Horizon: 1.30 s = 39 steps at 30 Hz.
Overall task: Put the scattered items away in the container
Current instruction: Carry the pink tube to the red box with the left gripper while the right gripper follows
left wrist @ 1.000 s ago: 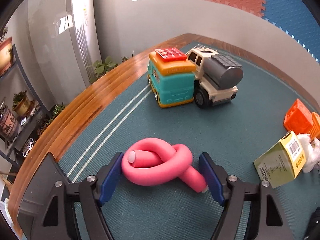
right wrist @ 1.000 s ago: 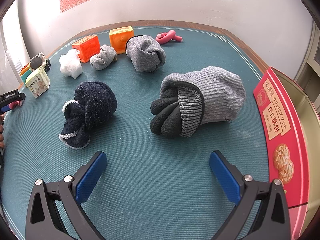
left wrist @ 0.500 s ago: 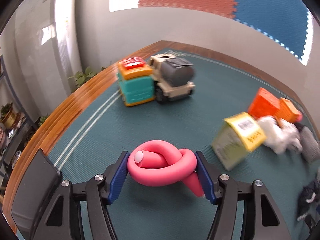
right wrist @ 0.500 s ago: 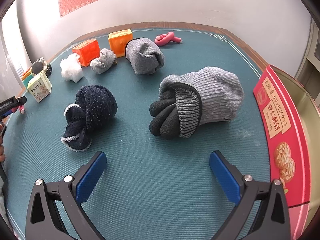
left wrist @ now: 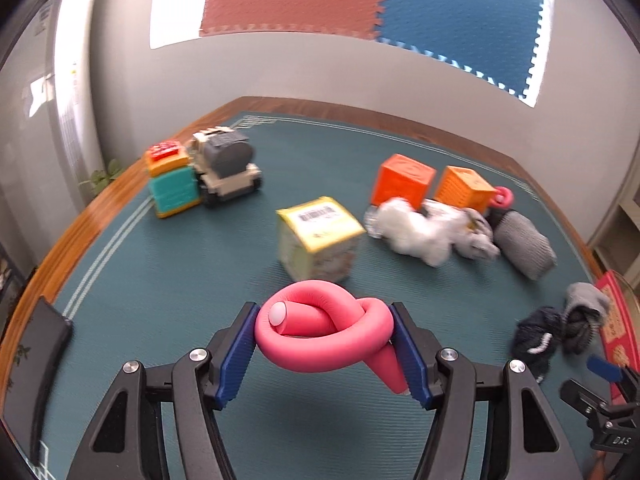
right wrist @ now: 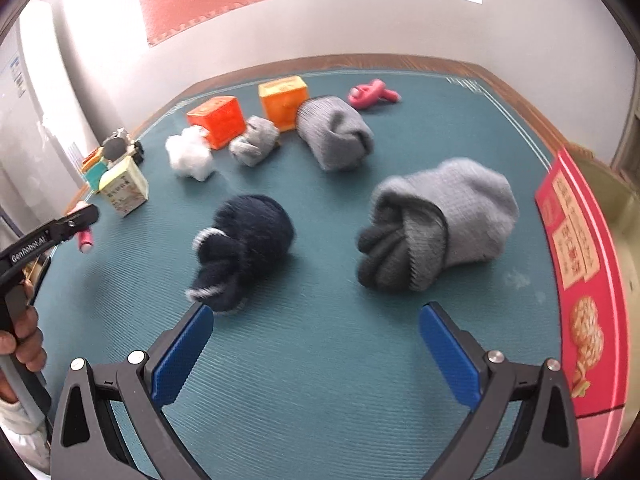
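Observation:
My left gripper (left wrist: 324, 344) is shut on a knotted pink foam tube (left wrist: 324, 336) and holds it above the teal mat. It shows small in the right wrist view (right wrist: 82, 236) at the far left. My right gripper (right wrist: 316, 354) is open and empty, low over the mat, just in front of a navy sock ball (right wrist: 244, 248) and a large grey sock bundle (right wrist: 436, 224). The red cookie-box container (right wrist: 580, 272) lies at the right edge. It also shows in the left wrist view (left wrist: 612, 320).
On the mat lie a yellow-green carton (left wrist: 318, 238), two orange cubes (left wrist: 402, 178), white stuffing (left wrist: 416, 230), small grey socks (right wrist: 254, 146), a grey sock roll (right wrist: 334, 132), another pink tube (right wrist: 372, 94), a teal toy bus (left wrist: 172, 184) and a tanker truck (left wrist: 228, 164). The mat has a wooden rim (left wrist: 72, 232).
My left gripper closed on the pink tube, lifted it and swung right, away from the toy trucks. My right gripper moved slightly forward toward the socks, still open.

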{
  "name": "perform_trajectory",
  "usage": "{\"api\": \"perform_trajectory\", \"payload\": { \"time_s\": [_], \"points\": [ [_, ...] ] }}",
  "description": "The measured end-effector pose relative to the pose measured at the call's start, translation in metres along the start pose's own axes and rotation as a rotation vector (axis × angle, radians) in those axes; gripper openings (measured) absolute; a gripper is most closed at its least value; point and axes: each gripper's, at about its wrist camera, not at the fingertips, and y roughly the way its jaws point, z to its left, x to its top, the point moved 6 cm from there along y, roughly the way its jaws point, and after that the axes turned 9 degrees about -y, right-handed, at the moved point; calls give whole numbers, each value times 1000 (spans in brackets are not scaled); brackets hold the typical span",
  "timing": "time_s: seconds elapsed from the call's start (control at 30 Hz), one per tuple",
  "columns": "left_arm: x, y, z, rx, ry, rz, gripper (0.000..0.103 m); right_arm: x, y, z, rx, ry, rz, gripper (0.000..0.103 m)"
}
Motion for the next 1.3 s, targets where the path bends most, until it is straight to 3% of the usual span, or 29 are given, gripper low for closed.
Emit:
{"api": "perform_trajectory", "payload": {
  "time_s": [0.37,0.43,0.47,0.57,0.7,1.1,1.3],
  "points": [
    [-12,11,-12,-14,32,16,67,27,28,31,-23,-92,27,100],
    [-14,12,-13,-13,33,19,67,27,39,35,-18,-99,57,89],
    [-14,12,-13,-14,34,20,67,26,45,36,-13,-99,76,74],
    [-15,13,-13,-17,37,22,67,27,47,41,-62,-142,53,69],
    [-17,14,-14,-17,39,28,67,24,45,39,-66,-140,37,59],
    [-23,7,-29,-17,62,34,67,17,10,16,-66,-50,-53,56],
    [-29,-2,-57,-39,103,31,67,7,-28,-19,-98,39,-119,56]
  ]
}}
